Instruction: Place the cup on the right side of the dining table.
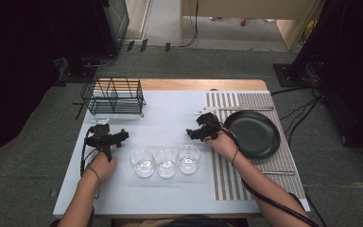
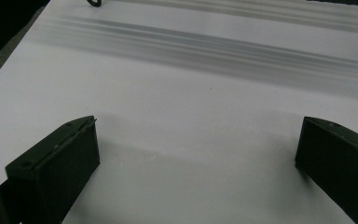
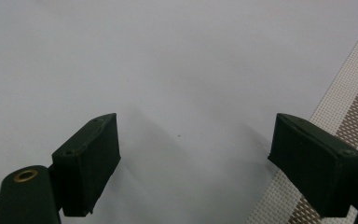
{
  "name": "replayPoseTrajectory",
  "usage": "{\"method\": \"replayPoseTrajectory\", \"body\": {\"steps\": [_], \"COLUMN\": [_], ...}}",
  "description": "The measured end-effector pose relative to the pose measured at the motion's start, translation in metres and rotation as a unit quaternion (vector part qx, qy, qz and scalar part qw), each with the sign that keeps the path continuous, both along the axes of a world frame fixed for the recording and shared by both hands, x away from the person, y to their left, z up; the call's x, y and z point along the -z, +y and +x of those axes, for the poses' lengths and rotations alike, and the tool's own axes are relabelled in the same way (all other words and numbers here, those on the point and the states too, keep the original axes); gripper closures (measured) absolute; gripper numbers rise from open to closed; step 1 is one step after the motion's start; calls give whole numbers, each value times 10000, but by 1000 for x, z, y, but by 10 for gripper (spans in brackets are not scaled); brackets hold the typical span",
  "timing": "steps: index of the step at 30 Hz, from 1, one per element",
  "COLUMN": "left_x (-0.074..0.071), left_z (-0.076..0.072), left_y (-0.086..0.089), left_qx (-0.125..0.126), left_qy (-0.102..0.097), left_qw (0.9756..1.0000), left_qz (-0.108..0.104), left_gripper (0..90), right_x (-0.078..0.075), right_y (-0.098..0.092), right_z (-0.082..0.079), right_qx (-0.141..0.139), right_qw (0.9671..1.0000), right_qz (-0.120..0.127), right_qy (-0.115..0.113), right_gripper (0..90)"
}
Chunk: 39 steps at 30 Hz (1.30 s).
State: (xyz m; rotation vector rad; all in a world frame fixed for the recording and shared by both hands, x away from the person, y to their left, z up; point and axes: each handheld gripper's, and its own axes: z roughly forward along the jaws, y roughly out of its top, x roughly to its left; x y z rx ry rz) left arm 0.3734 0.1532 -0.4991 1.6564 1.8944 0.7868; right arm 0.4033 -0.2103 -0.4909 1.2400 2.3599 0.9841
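Observation:
My left gripper [image 1: 106, 135] rests on the white table [image 1: 170, 113] at the left, held by a hand, just in front of a black wire rack [image 1: 113, 96]. Its jaws stand wide apart over bare tabletop in the left gripper view [image 2: 199, 122], open with nothing between them. My right gripper [image 1: 198, 126] sits near the table's middle, beside a black plate [image 1: 252, 134]. In the right gripper view [image 3: 196, 116] its jaws are open too, over white table at the edge of the striped placemat [image 3: 349, 107]. Three clear glasses [image 1: 166, 163] stand in a row between the two hands.
The black plate lies on the striped placemat [image 1: 227, 177] at the right. A thin utensil [image 1: 246, 109] lies along the mat's far edge and another [image 1: 279, 172] near its front. The rack's shadow [image 2: 214, 49] falls across the table ahead of the left gripper.

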Motion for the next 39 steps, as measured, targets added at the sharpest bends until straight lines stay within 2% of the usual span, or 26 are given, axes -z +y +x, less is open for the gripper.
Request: {"method": "replayPoseTrajectory", "body": {"steps": [7, 12, 16, 26, 31, 36, 39], "left_x": [0, 0, 0, 0, 0, 0, 0], "left_z": [0, 0, 0, 0, 0, 0, 0], "left_y": [0, 0, 0, 0, 0, 0, 0], "left_qx": [-1, -1, 0, -2, 2, 5, 3], "left_qy": [1, 1, 0, -1, 3, 13, 15], "left_qw": [10000, 10000, 10000, 10000, 10000, 10000, 10000], "left_qz": [0, -2, -1, -3, -14, -10, -6], "left_gripper": [0, 0, 0, 0, 0, 0, 0], "right_x": [-4, -10, -13, -17, -18, -21, -24], "right_y": [-2, -5, -6, -7, -9, -11, -13], "right_z": [-2, -4, -5, -8, -10, -13, -15], "right_qx": [-15, -273, -321, -422, -500, -517, -517], "right_qw": [10000, 9995, 9992, 9987, 9981, 9974, 9968], "right_qz": [75, 156, 227, 295, 369, 504, 605], "right_qy": [-15, -61, 6, 2, -15, -80, -122], "right_gripper": [155, 153, 155, 155, 134, 0, 0]}}
